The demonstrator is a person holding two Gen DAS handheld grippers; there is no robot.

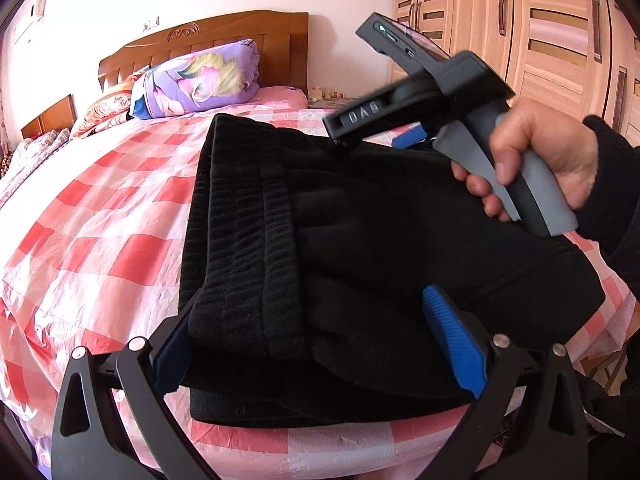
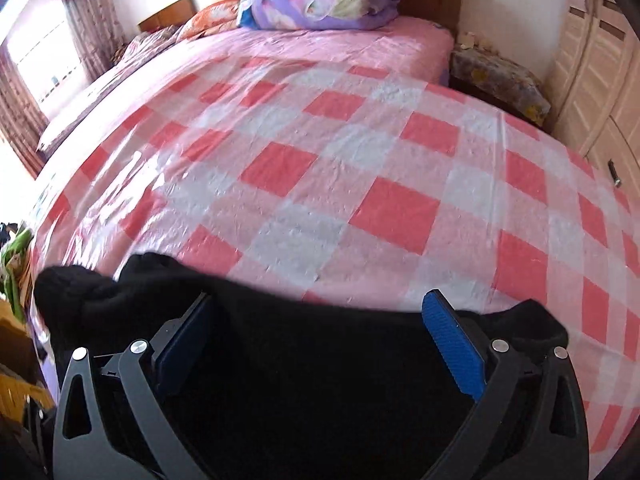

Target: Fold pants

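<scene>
- Black pants [image 1: 360, 240] lie folded into a thick stack on the red-and-white checked sheet [image 1: 112, 216] of the bed, near its front edge.
- Ribbed waistband layers [image 1: 240, 240] sit on the left side of the stack in the left wrist view.
- Left gripper [image 1: 320, 344] has its blue-padded fingers [image 1: 452, 340] spread wide on either side of the near end of the stack, not pinching it.
- Right gripper [image 2: 320, 340] likewise stands with its jaws apart, black fabric [image 2: 320, 360] filling the space between and below them; nothing is clamped.
- Seen from the left wrist camera, the right gripper [image 1: 404, 136] is held by a hand [image 1: 540, 160] over the far right part of the pants.
- Behind, a purple floral quilt [image 1: 200, 80] rests against a wooden headboard [image 1: 248, 32], and a wooden wardrobe [image 1: 520, 20] stands at the right.
</scene>
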